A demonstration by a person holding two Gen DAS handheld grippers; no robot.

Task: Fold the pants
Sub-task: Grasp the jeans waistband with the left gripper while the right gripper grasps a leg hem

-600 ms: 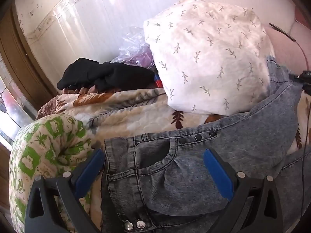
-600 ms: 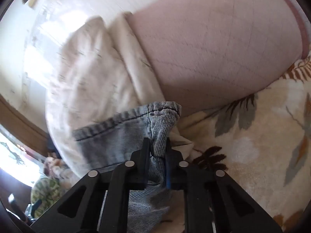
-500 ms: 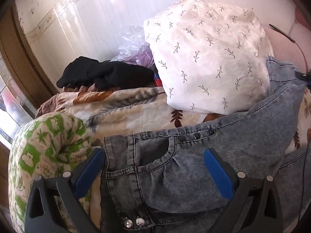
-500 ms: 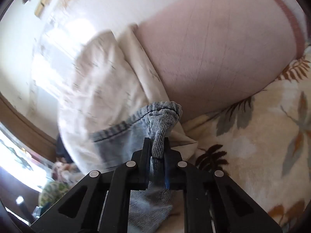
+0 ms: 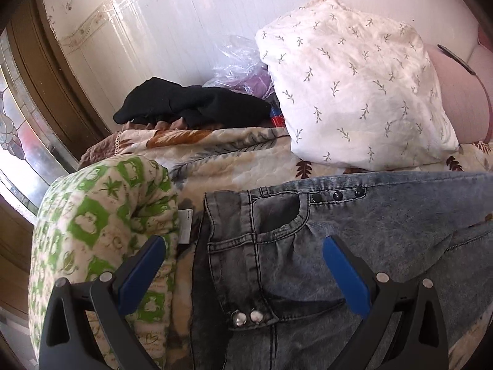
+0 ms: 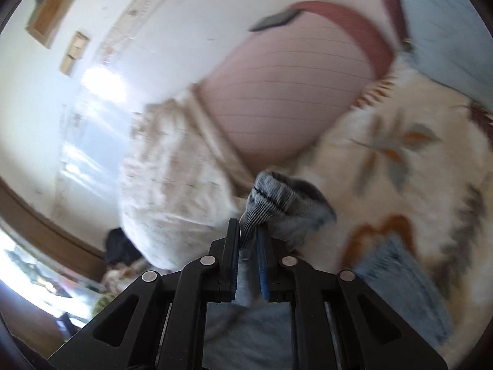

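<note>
Two risks stand out, the larger first. The right claw (image 6: pixel 248 240) is clenched on only a thin bunch of the hem, so a quick pull may slip it free and spoil the fold. The smaller risk: the lifted leg may catch the white pillow (image 5: pixel 354 86) nearby. The pants (image 5: pixel 339 231), grey-blue washed denim, lie on the bed quilt (image 5: pixel 215 154); the left claw (image 5: pixel 243 256) is released, spread over the waist and pocket.
</note>
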